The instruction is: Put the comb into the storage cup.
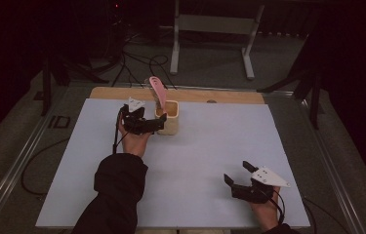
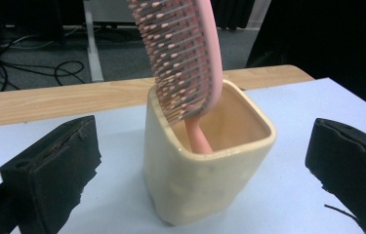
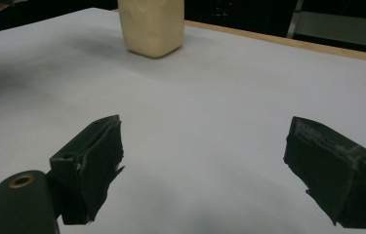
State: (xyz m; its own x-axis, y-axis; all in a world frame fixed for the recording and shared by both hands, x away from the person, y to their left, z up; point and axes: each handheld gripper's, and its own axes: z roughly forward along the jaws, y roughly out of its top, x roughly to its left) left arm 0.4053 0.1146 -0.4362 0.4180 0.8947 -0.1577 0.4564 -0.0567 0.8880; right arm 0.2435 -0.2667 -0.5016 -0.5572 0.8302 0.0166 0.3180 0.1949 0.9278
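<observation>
A cream cup (image 1: 169, 120) stands on the white surface (image 1: 205, 161) near the far edge, a little left of the middle, with a pink hairbrush (image 1: 159, 90) standing in it, handle down inside and bristled head sticking up and leaning toward the far left. The left gripper (image 1: 160, 124) sits just on the near-left side of the cup, pointing at it, and its jaws stand wide apart with nothing pressed between them; in the left gripper view the cup (image 2: 205, 161) sits between and just beyond the two black jaws, touching neither, and the hairbrush (image 2: 183, 58) rises out of it above them. The right gripper (image 1: 238, 174) rests near the near right corner of the surface, well apart from the cup, its jaws also spread wide and holding nothing; in the right gripper view the cup (image 3: 152, 27) stands far off across bare surface (image 3: 210, 107)
</observation>
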